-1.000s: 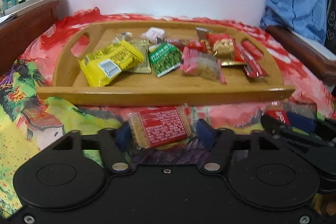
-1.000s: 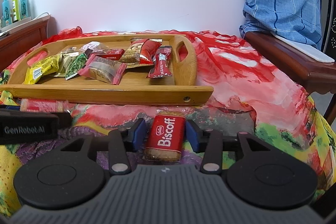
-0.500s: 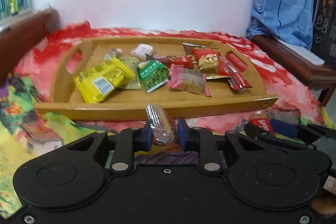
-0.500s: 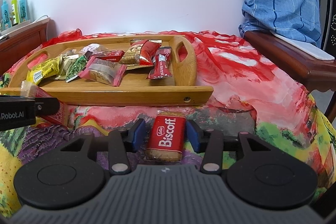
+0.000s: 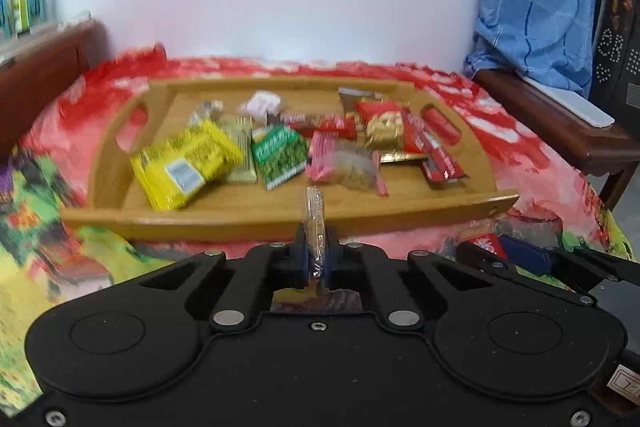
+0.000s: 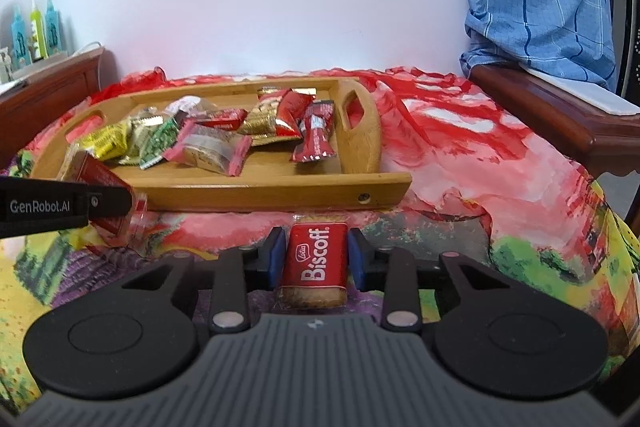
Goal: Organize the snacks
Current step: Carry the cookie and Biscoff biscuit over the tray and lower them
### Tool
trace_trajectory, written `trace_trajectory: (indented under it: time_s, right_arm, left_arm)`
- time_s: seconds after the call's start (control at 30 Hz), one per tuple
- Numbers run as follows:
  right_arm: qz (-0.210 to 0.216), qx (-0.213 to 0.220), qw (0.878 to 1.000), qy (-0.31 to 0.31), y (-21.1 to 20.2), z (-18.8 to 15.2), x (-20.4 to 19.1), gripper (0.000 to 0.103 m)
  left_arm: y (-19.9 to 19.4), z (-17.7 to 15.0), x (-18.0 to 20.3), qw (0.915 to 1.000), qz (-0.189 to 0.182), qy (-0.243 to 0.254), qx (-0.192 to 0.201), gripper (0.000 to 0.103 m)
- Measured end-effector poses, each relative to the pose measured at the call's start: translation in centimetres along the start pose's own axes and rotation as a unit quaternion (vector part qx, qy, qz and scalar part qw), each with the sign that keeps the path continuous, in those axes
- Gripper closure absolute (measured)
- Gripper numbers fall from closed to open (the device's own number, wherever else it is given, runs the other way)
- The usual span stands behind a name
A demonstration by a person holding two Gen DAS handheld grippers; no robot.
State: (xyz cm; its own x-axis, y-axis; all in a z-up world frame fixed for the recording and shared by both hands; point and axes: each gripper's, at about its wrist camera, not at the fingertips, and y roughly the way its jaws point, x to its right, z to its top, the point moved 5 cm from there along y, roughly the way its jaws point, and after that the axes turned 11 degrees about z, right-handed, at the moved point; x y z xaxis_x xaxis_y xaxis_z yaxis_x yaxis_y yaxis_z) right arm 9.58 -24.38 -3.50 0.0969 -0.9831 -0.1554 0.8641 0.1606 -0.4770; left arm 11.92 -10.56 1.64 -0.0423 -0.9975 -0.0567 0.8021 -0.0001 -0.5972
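Tray [image 5: 248,215] sits on the cloth-covered surface [image 6: 460,167], already loaded: yellow pack [image 5: 184,163], green pack [image 5: 280,155], pink pack [image 5: 344,167], several red ones; most of the sorting looks done. Two snacks left outside, both just short of the tray's near rim. Left gripper [image 5: 316,255] jaws clamped on a cracker pack [image 5: 314,215], held edge-on and lifted near rim height. Right gripper [image 6: 316,259] jaws straddle the Biscoff [image 6: 316,259] on the cloth; pads close to its sides, can't tell if gripping. Remaining, I'd judge: drop both in the tray.

Bright even daylight; left view motion-blurred, fisheye bending both views' edges.
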Motion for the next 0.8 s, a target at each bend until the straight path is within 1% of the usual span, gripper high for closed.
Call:
trace_trajectory:
  time_s: [0.17,0.37,0.6,0.8]
  right_arm:
    - [0.016,0.018,1.0,0.003,-0.9,0.7,-0.4,0.067]
    - [0.02,0.023,0.999,0.014,-1.5,1.4,-0.3,0.067]
    - [0.016,0.035,0.999,0.026,-2.8,2.2,0.1,0.067]
    - [0.015,0.043,0.999,0.022,-3.3,3.3,-0.2,0.067]
  left_arm:
    - [-1.0,1.0,-0.2,0.9998,0.011,0.012,0.015,0.097]
    - [-1.6,1.7,-0.9,0.9994,0.027,0.013,0.02,0.097]
    - [-1.9,1.9,-1.7,0.9992,0.032,0.009,0.021,0.097]
    - [-2.3,2.5,-2.2,0.9993,0.03,0.002,0.023,0.097]
